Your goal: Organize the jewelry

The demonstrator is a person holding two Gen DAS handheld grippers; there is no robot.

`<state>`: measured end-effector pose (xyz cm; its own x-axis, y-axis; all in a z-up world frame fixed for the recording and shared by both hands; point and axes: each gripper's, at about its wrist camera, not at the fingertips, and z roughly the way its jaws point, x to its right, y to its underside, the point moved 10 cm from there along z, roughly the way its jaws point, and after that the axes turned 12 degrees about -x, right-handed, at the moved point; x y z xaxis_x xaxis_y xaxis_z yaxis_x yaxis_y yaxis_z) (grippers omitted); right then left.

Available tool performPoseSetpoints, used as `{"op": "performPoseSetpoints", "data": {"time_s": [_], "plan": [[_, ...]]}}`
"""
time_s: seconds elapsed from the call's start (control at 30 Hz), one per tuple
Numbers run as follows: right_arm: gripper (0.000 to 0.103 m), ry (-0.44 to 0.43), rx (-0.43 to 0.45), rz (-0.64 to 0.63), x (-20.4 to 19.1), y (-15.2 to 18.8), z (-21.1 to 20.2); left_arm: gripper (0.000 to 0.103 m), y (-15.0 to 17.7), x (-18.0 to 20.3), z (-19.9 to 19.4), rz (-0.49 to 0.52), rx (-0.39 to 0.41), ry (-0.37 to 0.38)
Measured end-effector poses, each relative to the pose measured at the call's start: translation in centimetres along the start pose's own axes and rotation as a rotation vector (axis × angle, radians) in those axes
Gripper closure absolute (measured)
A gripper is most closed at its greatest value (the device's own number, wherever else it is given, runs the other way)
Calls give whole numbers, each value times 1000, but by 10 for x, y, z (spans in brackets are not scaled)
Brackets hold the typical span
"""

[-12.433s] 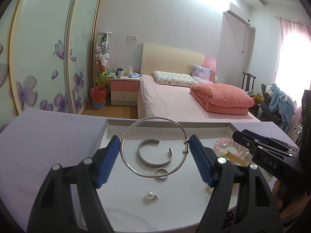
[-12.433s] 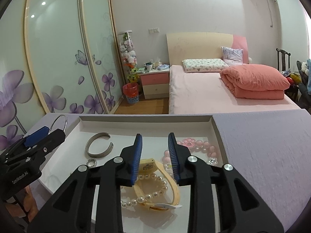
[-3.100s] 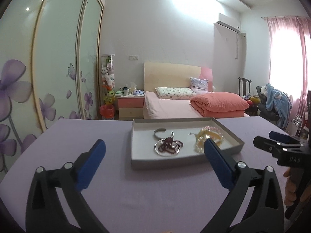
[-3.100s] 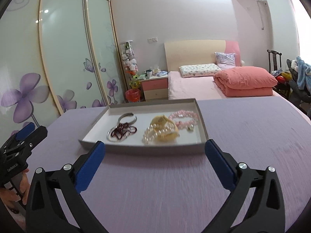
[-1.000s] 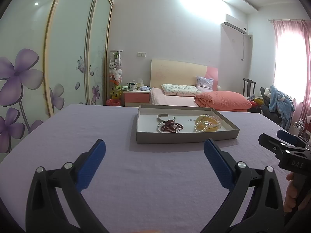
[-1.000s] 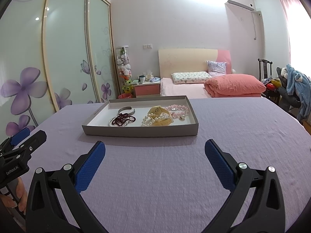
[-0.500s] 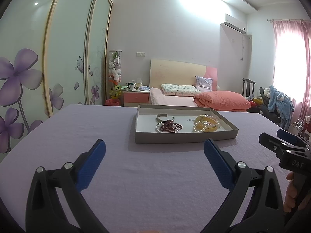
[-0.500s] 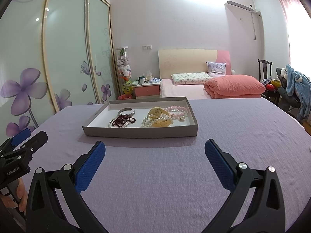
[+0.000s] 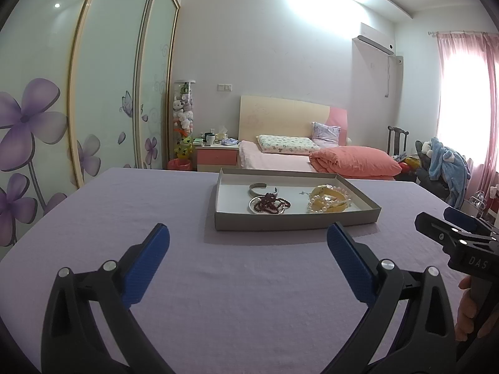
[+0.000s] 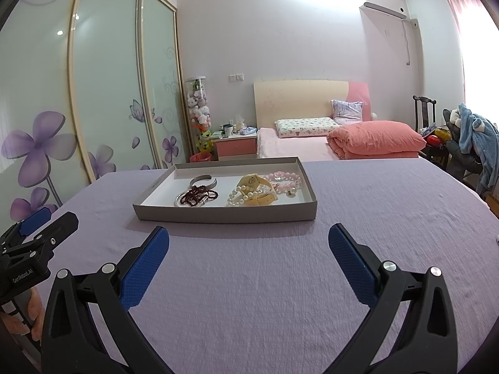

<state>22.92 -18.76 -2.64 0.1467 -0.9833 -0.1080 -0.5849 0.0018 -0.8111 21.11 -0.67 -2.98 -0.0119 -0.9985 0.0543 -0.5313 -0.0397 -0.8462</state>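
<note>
The left gripper [image 9: 248, 257] hangs released over the lilac worktop [image 9: 249, 296], short of the grey tray [image 9: 296, 220] holding a silver cuff [image 10: 203, 181], dark beads [image 10: 198, 196], pearls [image 10: 246, 194] and pink beads [image 10: 285, 180]. The right gripper [image 10: 248, 257] is likewise spread, empty.

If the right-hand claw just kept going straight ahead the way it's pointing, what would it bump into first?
Probably the near wall of the grey tray. The right gripper is open over bare purple tablecloth, nothing between; its height is hard to judge.

hidden: pink bead bracelet [image 10: 282, 181] behind tray wall | blurred: small charm [image 9: 302, 192]
</note>
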Motion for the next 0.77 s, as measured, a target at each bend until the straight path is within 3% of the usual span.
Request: {"op": "performPoseSetpoints", "data": {"time_s": [0.77], "plan": [[2, -1, 0, 1, 0, 0, 0, 4, -2, 9, -4, -3, 9, 0]]}}
